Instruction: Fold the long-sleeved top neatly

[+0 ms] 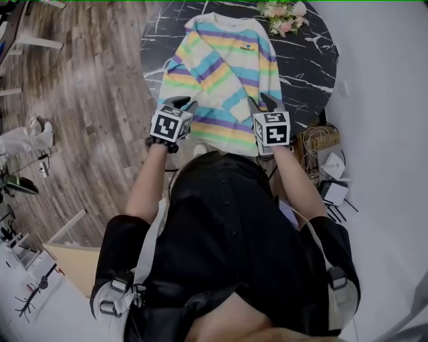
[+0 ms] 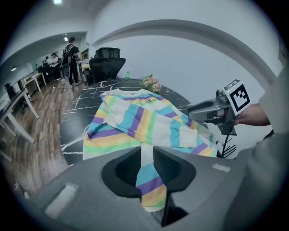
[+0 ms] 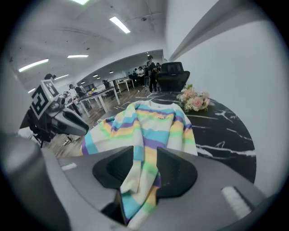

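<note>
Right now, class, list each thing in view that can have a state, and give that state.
long-sleeved top: spread front up on the table, near hem lifted.
left tool: shut on the hem.
right tool: jaws apart, hem loose between them.
flowers: lying on the table by the collar.

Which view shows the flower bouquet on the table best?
The right gripper view: the bouquet sits close, pink and white blooms clear against the dark marble table. The head view catches the bouquet at the frame's top edge; the left gripper view shows it small and distant.
</note>
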A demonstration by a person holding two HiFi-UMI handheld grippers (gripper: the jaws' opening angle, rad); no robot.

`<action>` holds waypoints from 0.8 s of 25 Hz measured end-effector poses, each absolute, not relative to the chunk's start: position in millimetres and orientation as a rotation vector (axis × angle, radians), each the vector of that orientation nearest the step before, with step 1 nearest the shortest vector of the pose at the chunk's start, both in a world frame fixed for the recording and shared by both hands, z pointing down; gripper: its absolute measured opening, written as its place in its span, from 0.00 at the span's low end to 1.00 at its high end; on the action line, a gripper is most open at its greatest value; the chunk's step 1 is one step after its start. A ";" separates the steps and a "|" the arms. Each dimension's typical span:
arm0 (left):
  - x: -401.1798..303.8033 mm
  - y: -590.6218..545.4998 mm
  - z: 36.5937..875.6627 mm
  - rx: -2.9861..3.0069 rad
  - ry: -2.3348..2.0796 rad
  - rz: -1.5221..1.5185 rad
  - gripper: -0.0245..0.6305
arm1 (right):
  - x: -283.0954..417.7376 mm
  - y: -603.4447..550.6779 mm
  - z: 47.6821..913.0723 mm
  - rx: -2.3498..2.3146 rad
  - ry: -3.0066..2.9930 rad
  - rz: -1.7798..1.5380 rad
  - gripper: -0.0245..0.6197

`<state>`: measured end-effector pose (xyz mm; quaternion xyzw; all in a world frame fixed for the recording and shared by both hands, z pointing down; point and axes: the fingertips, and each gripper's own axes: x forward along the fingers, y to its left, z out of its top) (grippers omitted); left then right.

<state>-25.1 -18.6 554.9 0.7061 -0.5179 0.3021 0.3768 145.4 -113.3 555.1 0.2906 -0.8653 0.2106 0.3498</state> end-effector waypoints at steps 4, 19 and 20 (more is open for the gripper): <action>-49.0 -32.9 550.2 1.758 -1.449 0.818 0.18 | 116.3 -150.3 530.0 0.659 -2.339 0.484 0.29; -150.6 -89.2 593.9 1.951 -1.440 1.118 0.19 | -48.1 -220.9 525.5 0.618 -2.358 0.434 0.27; -150.4 -93.8 596.7 1.980 -1.416 1.148 0.19 | -54.8 -221.7 529.4 0.609 -2.351 0.425 0.27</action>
